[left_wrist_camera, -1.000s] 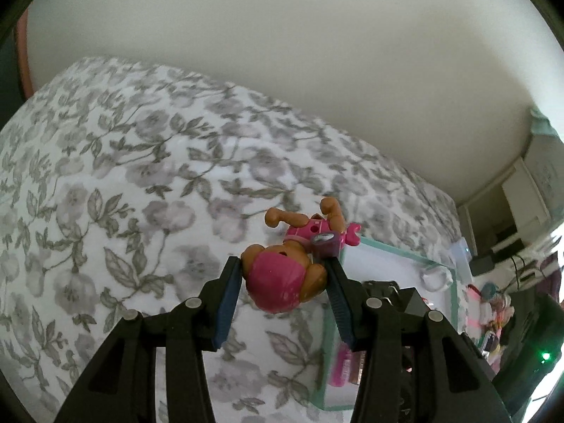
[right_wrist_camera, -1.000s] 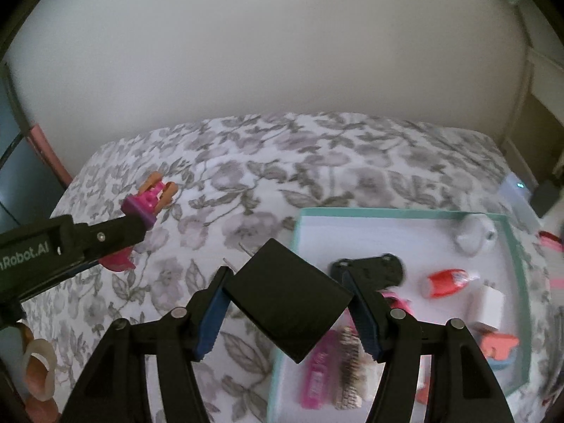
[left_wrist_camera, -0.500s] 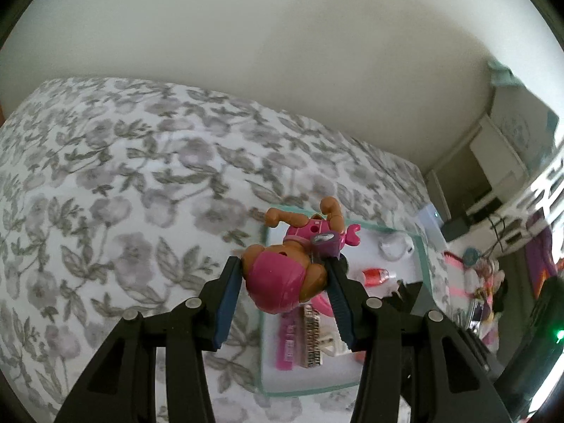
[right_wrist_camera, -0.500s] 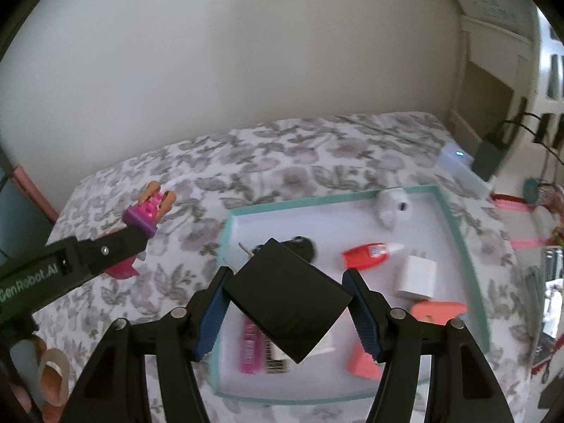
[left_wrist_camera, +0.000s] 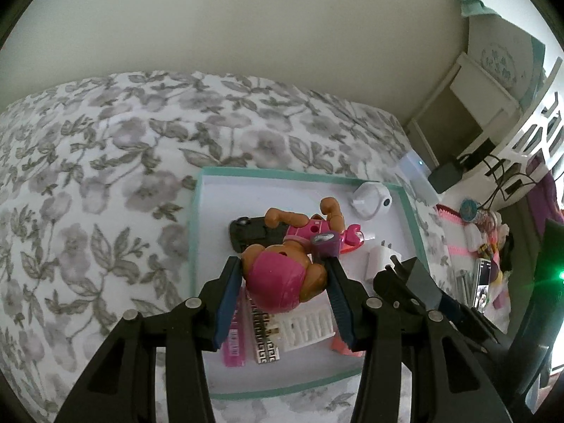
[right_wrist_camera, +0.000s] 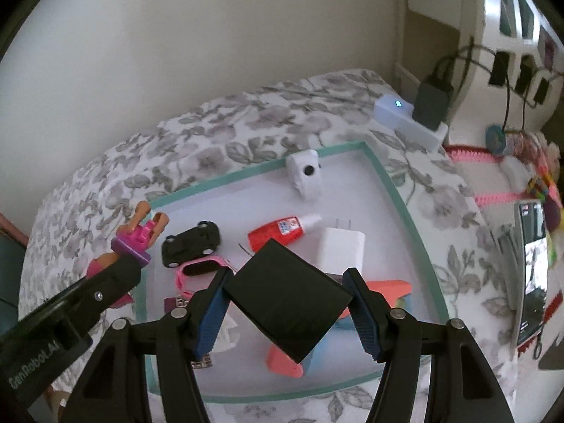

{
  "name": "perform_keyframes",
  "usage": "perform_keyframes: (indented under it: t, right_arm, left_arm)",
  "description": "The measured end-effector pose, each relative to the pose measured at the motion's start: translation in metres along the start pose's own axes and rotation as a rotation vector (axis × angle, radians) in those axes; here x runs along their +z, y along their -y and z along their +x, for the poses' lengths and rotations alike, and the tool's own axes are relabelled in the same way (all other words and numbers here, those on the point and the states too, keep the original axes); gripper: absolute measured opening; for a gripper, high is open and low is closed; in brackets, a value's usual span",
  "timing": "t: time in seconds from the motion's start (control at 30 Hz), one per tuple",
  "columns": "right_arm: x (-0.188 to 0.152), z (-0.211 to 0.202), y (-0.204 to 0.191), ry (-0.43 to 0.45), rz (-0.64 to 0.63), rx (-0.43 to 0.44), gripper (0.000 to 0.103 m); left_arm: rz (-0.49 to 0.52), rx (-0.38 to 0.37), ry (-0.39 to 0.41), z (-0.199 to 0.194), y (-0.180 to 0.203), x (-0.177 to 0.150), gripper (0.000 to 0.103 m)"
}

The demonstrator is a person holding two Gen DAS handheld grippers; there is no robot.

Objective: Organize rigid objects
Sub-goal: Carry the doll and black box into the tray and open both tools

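My left gripper is shut on a pink and brown toy dog, held by its head above the left half of a white tray with a teal rim. That dog's legs also show in the right wrist view, at the tray's left rim. My right gripper is shut on a flat black square box, gripped corner to corner over the front middle of the tray. The box hides part of the tray floor beneath it.
In the tray lie a black toy car, a red glue bottle, a white charger plug, a white earbud case, a pink watch and coral pieces. Floral bedding surrounds it; cluttered shelves stand at right.
Both grippers have swept right across the bed, still gripping the dog and the box. The tray has come from the right side of each view to lie beneath them.
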State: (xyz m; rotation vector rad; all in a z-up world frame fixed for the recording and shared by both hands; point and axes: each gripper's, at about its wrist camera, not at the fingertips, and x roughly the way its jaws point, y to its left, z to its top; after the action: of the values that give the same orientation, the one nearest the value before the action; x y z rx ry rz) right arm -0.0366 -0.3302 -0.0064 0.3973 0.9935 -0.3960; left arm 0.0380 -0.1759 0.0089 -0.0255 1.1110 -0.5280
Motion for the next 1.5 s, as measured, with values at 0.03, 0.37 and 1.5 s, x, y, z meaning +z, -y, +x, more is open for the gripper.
perform_keyframes:
  t: [0.03, 0.37, 1.5]
  right_arm:
    - [0.000, 0.002, 0.003, -0.004, 0.006, -0.001, 0.067]
    - [-0.001, 0.015, 0.016, -0.041, 0.029, -0.016, 0.067]
    - [-0.006, 0.031, 0.013, -0.099, 0.018, -0.021, 0.068]
  left_arm:
    - [0.003, 0.001, -0.004, 0.003, 0.001, -0.001, 0.050]
    - [-0.006, -0.020, -0.043, 0.024, 0.008, -0.003, 0.050]
    - [-0.084, 0.094, -0.041, 0.020, -0.026, -0.002, 0.059]
